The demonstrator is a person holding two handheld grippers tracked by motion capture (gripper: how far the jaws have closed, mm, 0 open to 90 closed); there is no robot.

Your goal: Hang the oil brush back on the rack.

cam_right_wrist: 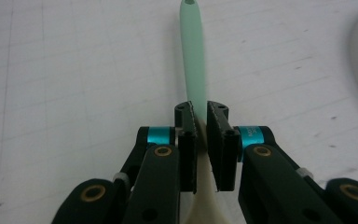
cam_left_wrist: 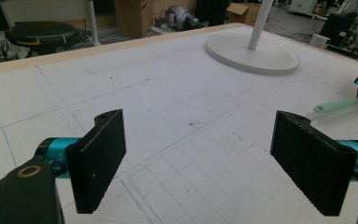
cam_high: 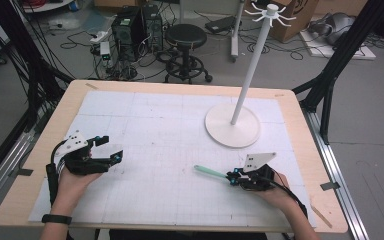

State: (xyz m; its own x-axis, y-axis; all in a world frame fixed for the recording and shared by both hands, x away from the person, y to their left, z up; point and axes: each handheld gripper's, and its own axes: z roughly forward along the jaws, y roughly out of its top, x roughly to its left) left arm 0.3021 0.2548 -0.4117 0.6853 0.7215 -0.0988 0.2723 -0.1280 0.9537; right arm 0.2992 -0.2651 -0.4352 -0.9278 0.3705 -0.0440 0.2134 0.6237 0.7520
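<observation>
Right hand-held gripper point(cam_right_wrist: 200, 123), jaws closed on the cream neck of a mint-handled utensil point(cam_right_wrist: 192, 51) lying low over the worktop point(cam_high: 170, 125); light, stiff, smooth plastic, likely slippery, best pinched near the neck; left hand-held gripper point(cam_left_wrist: 198, 161) wide open, empty.

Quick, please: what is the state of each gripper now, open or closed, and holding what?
Left gripper: open, holding nothing.
Right gripper: closed on the green-handled utensil.
</observation>
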